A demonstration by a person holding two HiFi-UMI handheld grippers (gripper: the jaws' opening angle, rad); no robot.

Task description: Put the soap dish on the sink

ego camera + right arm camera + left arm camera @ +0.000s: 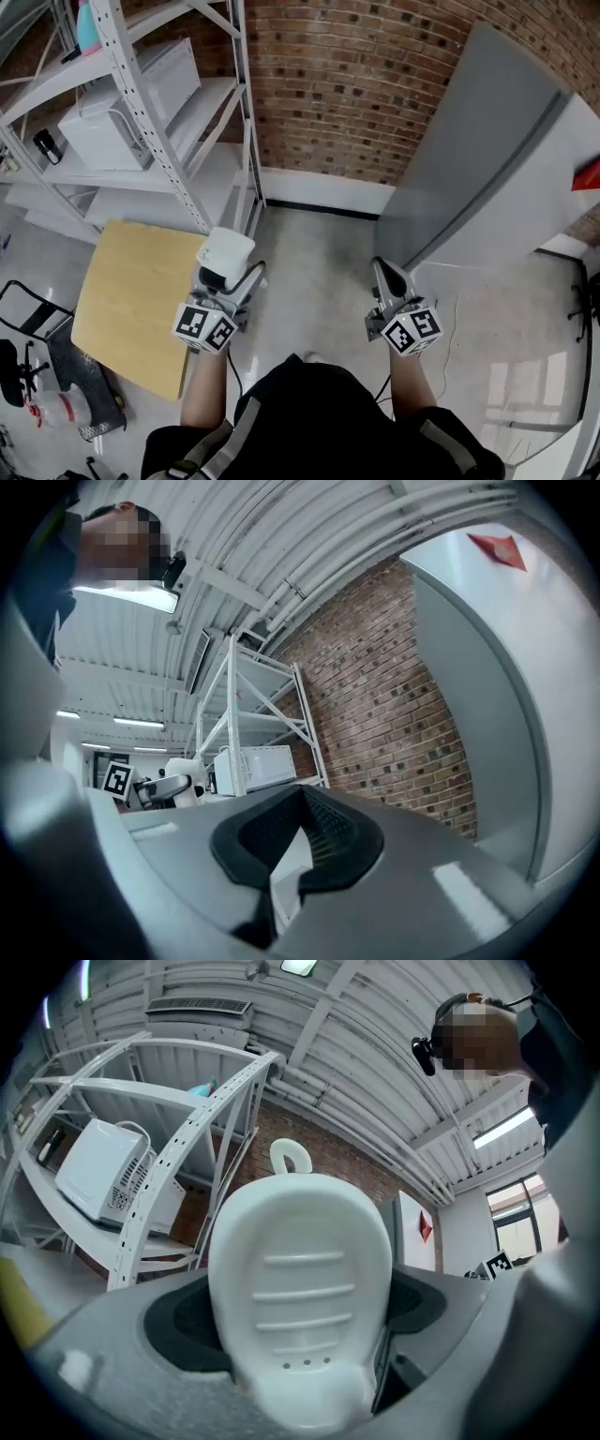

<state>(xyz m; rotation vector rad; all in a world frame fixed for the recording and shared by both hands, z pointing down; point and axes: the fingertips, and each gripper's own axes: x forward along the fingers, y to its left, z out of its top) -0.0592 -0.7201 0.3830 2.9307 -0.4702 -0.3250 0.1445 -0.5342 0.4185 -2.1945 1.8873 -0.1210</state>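
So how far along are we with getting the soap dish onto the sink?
Done: the soap dish is picked up and clamped in the left hand-held gripper. In hand: it is held above the floor, near the shelving rack. Left: setting it down, since no sink shows in any view. The right hand-held gripper is shut and empty.

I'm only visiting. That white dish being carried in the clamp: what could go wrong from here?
1. The soap dish looks smooth, and the left gripper seems to clamp only its near end. Most of it sticks out, so it might slip and hit the hard floor.
2. The rack and table stand close on that side, and the jutting dish could knock them.
3. No sink is in view, so the carry may be long.
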